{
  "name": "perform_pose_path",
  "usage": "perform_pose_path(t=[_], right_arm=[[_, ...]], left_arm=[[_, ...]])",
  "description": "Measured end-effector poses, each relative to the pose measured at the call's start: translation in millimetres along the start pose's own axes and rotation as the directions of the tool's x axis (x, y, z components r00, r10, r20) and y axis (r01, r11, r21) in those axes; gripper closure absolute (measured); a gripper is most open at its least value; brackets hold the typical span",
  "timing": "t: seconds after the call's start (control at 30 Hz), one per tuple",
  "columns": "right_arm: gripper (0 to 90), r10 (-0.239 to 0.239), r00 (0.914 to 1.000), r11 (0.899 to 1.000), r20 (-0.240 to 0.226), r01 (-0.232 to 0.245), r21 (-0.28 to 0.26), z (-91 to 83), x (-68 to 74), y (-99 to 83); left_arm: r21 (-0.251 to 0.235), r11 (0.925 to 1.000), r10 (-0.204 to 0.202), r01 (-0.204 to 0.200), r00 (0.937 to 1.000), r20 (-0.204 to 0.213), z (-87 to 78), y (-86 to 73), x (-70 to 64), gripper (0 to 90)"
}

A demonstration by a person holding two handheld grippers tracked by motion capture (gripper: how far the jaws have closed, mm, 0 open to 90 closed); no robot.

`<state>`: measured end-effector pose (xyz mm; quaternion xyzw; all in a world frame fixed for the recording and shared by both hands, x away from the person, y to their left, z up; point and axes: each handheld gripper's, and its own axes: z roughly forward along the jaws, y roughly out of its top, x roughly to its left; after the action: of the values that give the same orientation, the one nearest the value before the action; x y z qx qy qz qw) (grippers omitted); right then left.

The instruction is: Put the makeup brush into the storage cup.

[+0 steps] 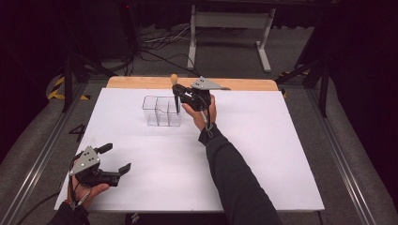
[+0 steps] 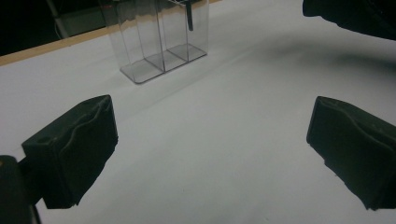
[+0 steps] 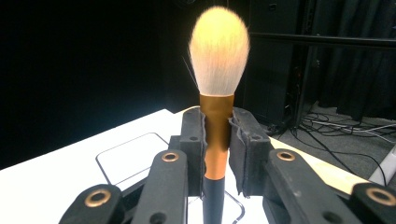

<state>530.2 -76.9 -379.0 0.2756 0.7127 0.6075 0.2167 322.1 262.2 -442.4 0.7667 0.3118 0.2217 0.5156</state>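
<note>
My right tongs (image 1: 177,95) are clenched on the brush (image 1: 174,89), which I hold upright at the far side of the table (image 1: 263,154). In the right gripper view the jaws press the copper ferrule from both sides, the pale bristle head (image 3: 219,46) standing above them and the black handle (image 3: 213,200) dropping below. From the high view the handle reaches down into the organizer (image 1: 161,111), a clear box with three compartments side by side; the brush sits at the rightmost one, near its right wall. The left gripper view shows the dark handle tip (image 2: 189,16) inside that compartment, hanging above the floor of it, though I cannot tell whether it touches a wall. The other two compartments look bare.

My right hand (image 1: 202,112) wraps the grip just to the right of the organizer, with the grey plate (image 1: 205,84) on top and my dark sleeve (image 1: 234,183) running back toward the near edge.

My left tongs (image 1: 117,159) are released, jaws wide apart and holding nothing, hovering low over the white table near its near left corner, well apart from the organizer. They point toward it, so the organizer (image 2: 156,42) stands ahead between the two jaws in the left gripper view. My left hand (image 1: 89,190) holds the grip from below.
</note>
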Motion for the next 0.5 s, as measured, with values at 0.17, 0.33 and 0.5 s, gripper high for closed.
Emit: perform_pose_path(t=[0.17, 0.33, 0.5], right_arm=[[66.5, -0.002, 1.0, 1.0, 0.004, 0.002, 0.008, -0.2, 0.9, 1.1], [55.6, 0.004, 0.9998, 1.0, 0.018, -0.005, 0.007, -2.3, 0.7, 2.4], [49.2, -0.025, 0.9992, 1.0, 0.032, 0.025, 0.002, -8.0, 2.7, 6.7]], left_arm=[[0.003, 1.0, 0.001, -0.001, 1.0, -0.001, 0.7, -0.2, -0.2, 2.6], [0.005, 1.0, 0.004, -0.004, 1.0, -0.001, 0.9, -0.3, -0.3, 2.6], [0.006, 1.0, 0.008, -0.008, 1.0, 0.001, 1.2, -0.1, -0.6, 2.6]])
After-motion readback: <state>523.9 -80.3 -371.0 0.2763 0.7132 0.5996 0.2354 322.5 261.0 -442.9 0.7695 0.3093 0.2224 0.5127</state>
